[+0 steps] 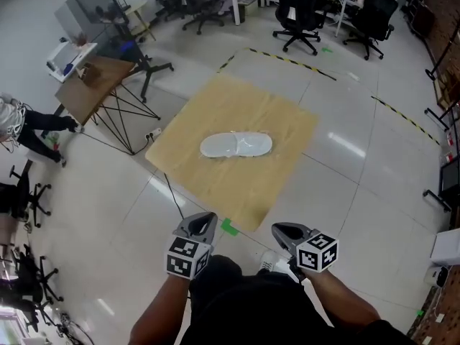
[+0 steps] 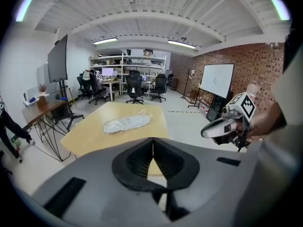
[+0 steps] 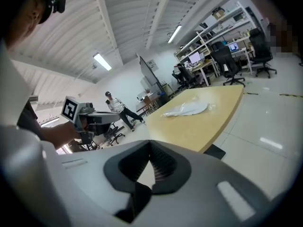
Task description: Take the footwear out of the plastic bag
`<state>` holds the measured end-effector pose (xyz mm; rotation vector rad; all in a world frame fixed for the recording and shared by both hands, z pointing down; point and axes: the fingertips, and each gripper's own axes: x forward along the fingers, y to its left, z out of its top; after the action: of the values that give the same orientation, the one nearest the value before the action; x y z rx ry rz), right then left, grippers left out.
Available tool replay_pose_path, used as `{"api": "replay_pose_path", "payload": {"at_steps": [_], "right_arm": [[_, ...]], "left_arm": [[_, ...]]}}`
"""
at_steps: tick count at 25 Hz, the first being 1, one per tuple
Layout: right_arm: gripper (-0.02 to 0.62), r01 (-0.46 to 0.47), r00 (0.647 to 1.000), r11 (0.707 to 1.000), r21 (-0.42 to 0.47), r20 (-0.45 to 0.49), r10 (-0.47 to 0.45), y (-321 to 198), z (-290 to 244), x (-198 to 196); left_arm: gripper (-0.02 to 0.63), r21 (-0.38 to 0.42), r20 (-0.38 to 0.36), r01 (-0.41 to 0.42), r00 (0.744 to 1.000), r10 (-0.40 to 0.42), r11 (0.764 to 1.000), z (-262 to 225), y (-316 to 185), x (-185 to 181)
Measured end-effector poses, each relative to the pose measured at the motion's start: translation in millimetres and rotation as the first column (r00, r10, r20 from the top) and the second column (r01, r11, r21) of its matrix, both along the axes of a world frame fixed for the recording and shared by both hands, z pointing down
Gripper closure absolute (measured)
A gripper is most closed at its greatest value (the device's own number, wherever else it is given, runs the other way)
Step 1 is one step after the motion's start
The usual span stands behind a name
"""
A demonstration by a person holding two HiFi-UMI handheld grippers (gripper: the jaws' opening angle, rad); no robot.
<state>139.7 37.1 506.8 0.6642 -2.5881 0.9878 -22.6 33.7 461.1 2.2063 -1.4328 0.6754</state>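
I am holding my left hand-held gripper (image 1: 202, 225) and my right hand-held gripper (image 1: 287, 233) low in front of me, side by side and apart from each other, just short of the desk's (image 1: 244, 192) near corner; both are sitting with their jaws fully closed and nothing between them; the plastic bag (image 1: 236, 146) is lying flat near the middle of the desk, well apart from both hand-held grippers; the pale footwear (image 1: 250, 144) is showing through the clear plastic, inside the bag; a green tape mark (image 1: 229, 227) is lying on the floor between the left hand-held gripper and the desk's corner.
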Motion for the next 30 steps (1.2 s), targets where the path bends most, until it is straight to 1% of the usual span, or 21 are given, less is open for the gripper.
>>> {"api": "replay_pose_path", "payload": {"at_steps": [2,4,6,8,9,10,11,13,15,16,17,20,22,23,25,27,28,29,30], "right_arm": [[0.592,-0.013,1.0,1.0,-0.014,0.015,0.013,-11.4,-2.9,-0.2],[0.592,-0.018,1.0,1.0,-0.022,0.018,0.019,-20.6,-2.3,-3.7],[0.592,-0.037,0.999,0.999,-0.031,0.004,0.037,-29.3,1.8,-4.7],[0.592,-0.081,0.997,0.996,-0.041,-0.018,0.081,-37.9,4.8,-4.1],[0.592,-0.113,0.993,0.992,-0.047,-0.026,0.112,-41.7,5.3,-4.2],[0.592,-0.148,0.989,0.988,-0.052,-0.034,0.146,-45.3,5.5,-4.1],[0.592,-0.182,0.983,0.982,-0.054,-0.043,0.18,-49.2,5.5,-3.4],[0.592,-0.247,0.967,0.968,-0.048,-0.07,0.244,-58.3,5.1,-0.8],[0.592,-0.321,0.944,0.946,-0.047,-0.099,0.315,-64.9,4.7,2.9],[0.592,-0.36,0.929,0.931,-0.05,-0.11,0.354,-65.8,4.6,4.4],[0.592,-0.398,0.913,0.916,-0.051,-0.121,0.39,-65.6,4.9,5.2],[0.592,-0.48,0.869,0.876,-0.037,-0.155,0.47,-65.6,6.8,4.0],[0.592,-0.512,0.848,0.859,-0.018,-0.174,0.501,-69.5,6.3,4.3],[0.592,-0.518,0.842,0.855,-0.009,-0.182,0.508,-72.8,5.4,4.5],[0.592,-0.512,0.843,0.859,0.001,-0.193,0.503,-80.8,3.5,3.8],[0.592,-0.487,0.855,0.873,0.008,-0.201,0.479,-90.3,3.6,2.3],[0.592,-0.469,0.864,0.883,0.013,-0.202,0.462,-96.3,4.9,1.6],[0.592,-0.447,0.874,0.894,0.019,-0.2,0.442,-103.7,6.8,0.7],[0.592,-0.42,0.888,0.907,0.025,-0.196,0.417,-111.8,9.4,-1.6]], "left_arm": [[0.597,0.011,0.036,-0.034,0.999,0.033,0.999,-1.8,-20.4,3.3],[0.597,0.027,0.09,-0.082,0.993,0.079,0.996,2.7,-45.7,1.2],[0.597,0.015,0.149,-0.141,0.979,0.137,0.99,15.1,-74.5,-1.6],[0.597,-0.007,0.199,-0.201,0.96,0.198,0.98,28.7,-106.0,-5.1],[0.585,-0.015,0.223,-0.232,0.947,0.23,0.973,35.1,-123.5,-7.5],[0.558,-0.017,0.25,-0.264,0.933,0.26,0.964,41.3,-142.3,-9.8],[0.549,-0.019,0.28,-0.296,0.915,0.289,0.955,48.4,-162.4,-11.4],[0.525,-0.032,0.348,-0.361,0.87,0.349,0.932,67.0,-204.5,-12.0],[0.518,-0.072,0.396,-0.421,0.82,0.413,0.904,92.1,-242.0,-9.3],[0.501,-0.094,0.404,-0.446,0.8,0.444,0.89,105.5,-256.3,-7.2],[0.499,-0.111,0.403,-0.469,0.785,0.471,0.876,118.1,-267.4,-5.0],[0.508,-0.158,0.376,-0.529,0.749,0.546,0.834,152.8,-279.8,-2.0],[0.519,-0.191,0.364,-0.556,0.726,0.584,0.809,171.6,-275.8,-4.6],[0.534,-0.2,0.362,-0.564,0.717,0.596,0.801,178.3,-273.1,-7.1],[0.55,-0.195,0.349,-0.576,0.715,0.605,0.794,185.3,-267.5,-12.3],[0.569,-0.18,0.335,-0.589,0.716,0.612,0.788,185.7,-260.7,-16.0],[0.572,-0.177,0.335,-0.6,0.709,0.62,0.781,185.2,-256.7,-17.5],[0.579,-0.178,0.339,-0.614,0.695,0.634,0.769,184.8,-252.1,-18.6],[0.596,-0.182,0.344,-0.633,0.676,0.652,0.752,184.8,-246.4,-19.8]]}}
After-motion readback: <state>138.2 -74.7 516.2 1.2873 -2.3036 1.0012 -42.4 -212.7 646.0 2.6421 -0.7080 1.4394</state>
